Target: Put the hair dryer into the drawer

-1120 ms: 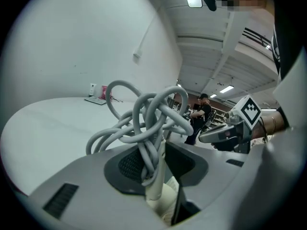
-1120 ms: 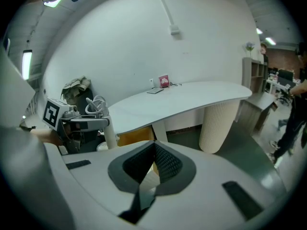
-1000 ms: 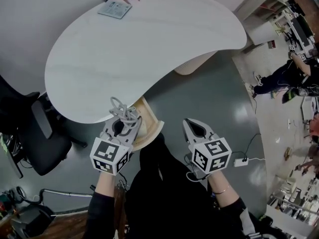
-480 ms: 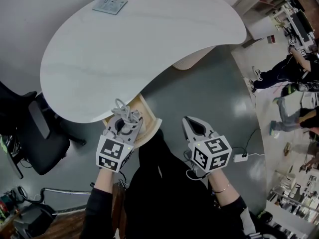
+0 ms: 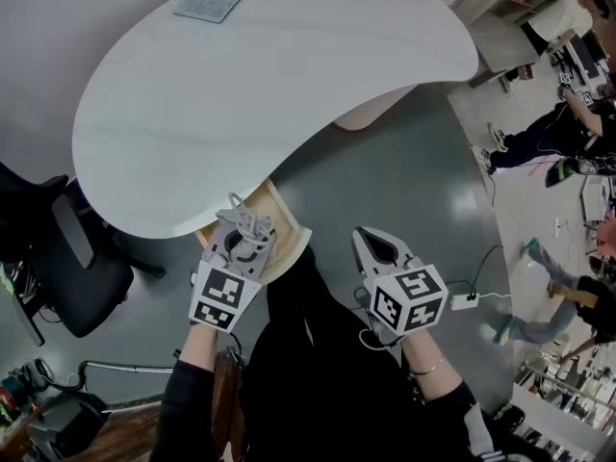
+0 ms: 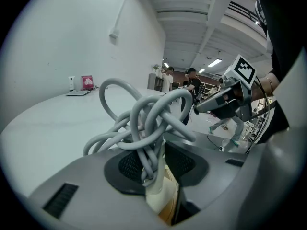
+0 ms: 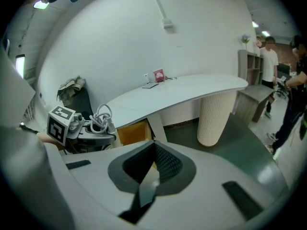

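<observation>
Holding hair dryer (image 6: pixel 154 188) by its coiled cord (image 5: pixel 243 222) in clamped left gripper (image 5: pixel 241 244), hovered just over open drawer (image 5: pixel 295 245), not yet inside; right gripper (image 5: pixel 373 244) shut, empty; left to do: lowering, release.

One hair dryer (image 6: pixel 146 128), one drawer (image 5: pixel 295 246), one table (image 5: pixel 269 94)

The bench (image 5: pixel 269 75) is white with faint grey veining, and the drawer (image 5: pixel 296 239) beneath it is pale honey wood. The left gripper (image 5: pixel 241 237) and the right gripper (image 5: pixel 366 241) are light grey, each with a cube of black-and-white square markers. The hair dryer (image 6: pixel 156 195) looks cream-white (what little shows), its cord (image 6: pixel 144 114) pale grey. The floor (image 5: pixel 404 191) is glossy dark grey-green.
</observation>
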